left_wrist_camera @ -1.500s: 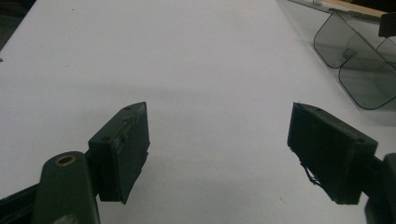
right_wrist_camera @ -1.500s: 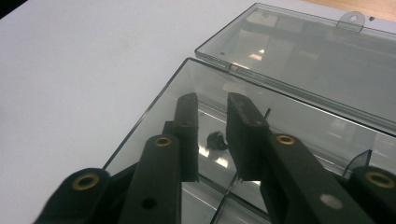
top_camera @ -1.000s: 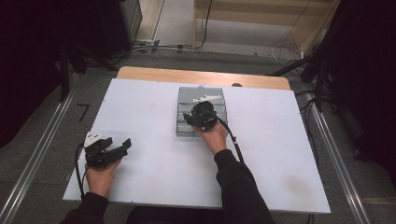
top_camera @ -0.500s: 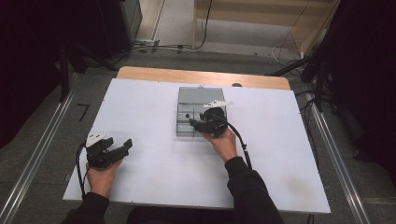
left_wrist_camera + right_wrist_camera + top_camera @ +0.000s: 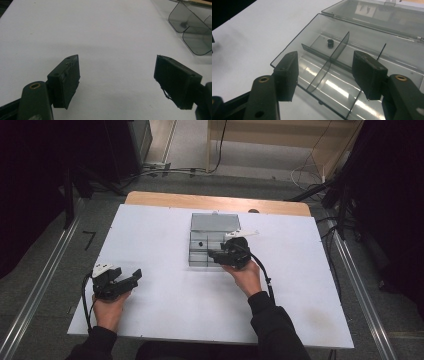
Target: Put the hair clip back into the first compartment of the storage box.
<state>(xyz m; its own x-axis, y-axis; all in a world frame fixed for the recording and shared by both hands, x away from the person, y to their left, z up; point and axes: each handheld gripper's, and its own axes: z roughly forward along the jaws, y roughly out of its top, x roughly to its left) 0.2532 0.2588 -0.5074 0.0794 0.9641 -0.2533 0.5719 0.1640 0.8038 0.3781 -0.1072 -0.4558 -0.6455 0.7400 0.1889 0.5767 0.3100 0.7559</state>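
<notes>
the clear compartment box sits lid-open at tabletop centre, right tool hovering empty, jaws apart, over its near edge, likely next reaching the small black part; left tool rests wide, empty, near-left.

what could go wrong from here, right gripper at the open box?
1. The right gripper has open jaws straddling a thin divider; closing or pushing could bend or dislodge it.
2. The clear box looks light and unheld, so a nudge may slide it.
3. The small black part could bounce out.
</notes>
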